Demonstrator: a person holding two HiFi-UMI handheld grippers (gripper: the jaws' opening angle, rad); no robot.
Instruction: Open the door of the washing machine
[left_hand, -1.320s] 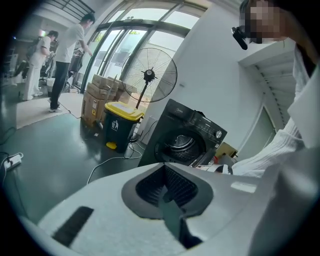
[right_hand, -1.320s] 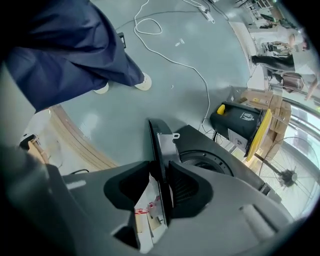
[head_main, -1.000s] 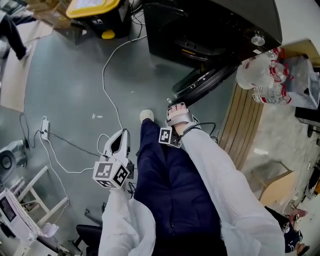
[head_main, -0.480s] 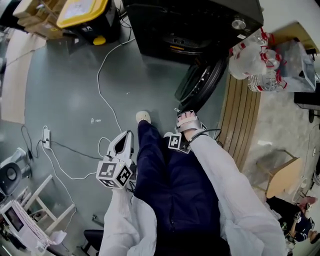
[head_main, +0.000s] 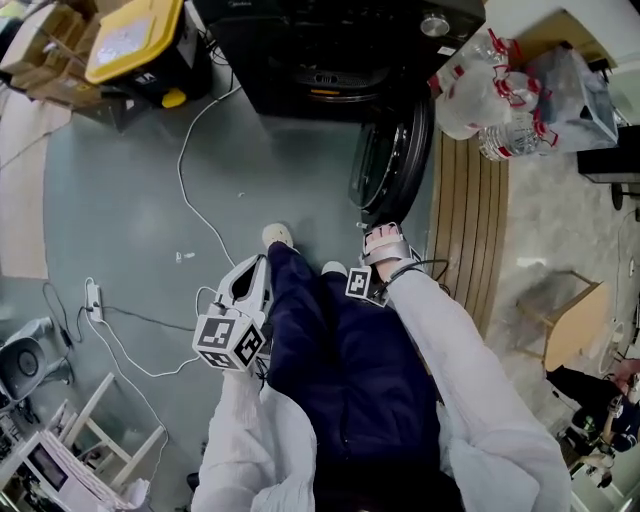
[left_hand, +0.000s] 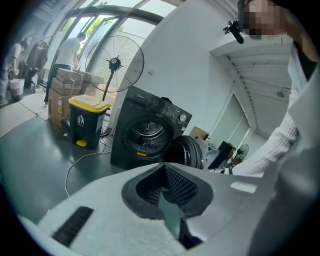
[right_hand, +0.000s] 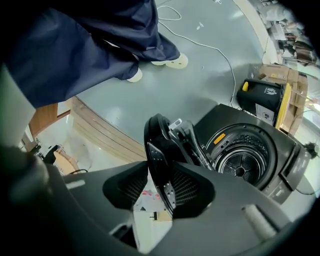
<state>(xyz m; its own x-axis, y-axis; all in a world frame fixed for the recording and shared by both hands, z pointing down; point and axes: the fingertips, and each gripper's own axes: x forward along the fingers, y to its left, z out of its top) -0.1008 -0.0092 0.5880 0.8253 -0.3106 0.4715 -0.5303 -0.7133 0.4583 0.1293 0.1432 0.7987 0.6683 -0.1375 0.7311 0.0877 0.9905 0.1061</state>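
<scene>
The black washing machine (head_main: 330, 45) stands at the top of the head view, its drum (right_hand: 243, 156) uncovered. Its round door (head_main: 392, 160) is swung out and stands nearly square to the machine's front. My right gripper (head_main: 383, 234) is at the door's free edge. In the right gripper view the door's rim (right_hand: 157, 145) runs between the two pads, and my right gripper (right_hand: 160, 192) is shut on it. My left gripper (head_main: 250, 278) hangs over the floor left of the person's legs, shut and empty. The left gripper view looks past the left gripper (left_hand: 167, 192) at the machine (left_hand: 145, 135) and the door (left_hand: 189, 152).
A yellow-lidded black bin (head_main: 130, 45) and cardboard boxes stand left of the machine. A white cable (head_main: 200, 185) runs over the grey floor to a power strip (head_main: 92, 296). Slatted wooden boards (head_main: 470, 230) and bagged bottles (head_main: 500, 80) lie right of the door. The person's dark trouser legs (head_main: 340, 360) fill the middle.
The door has swung further out from the machine, from slanted to almost straight out, with my right gripper moving along with its edge. My left gripper has shifted a little over the floor.
</scene>
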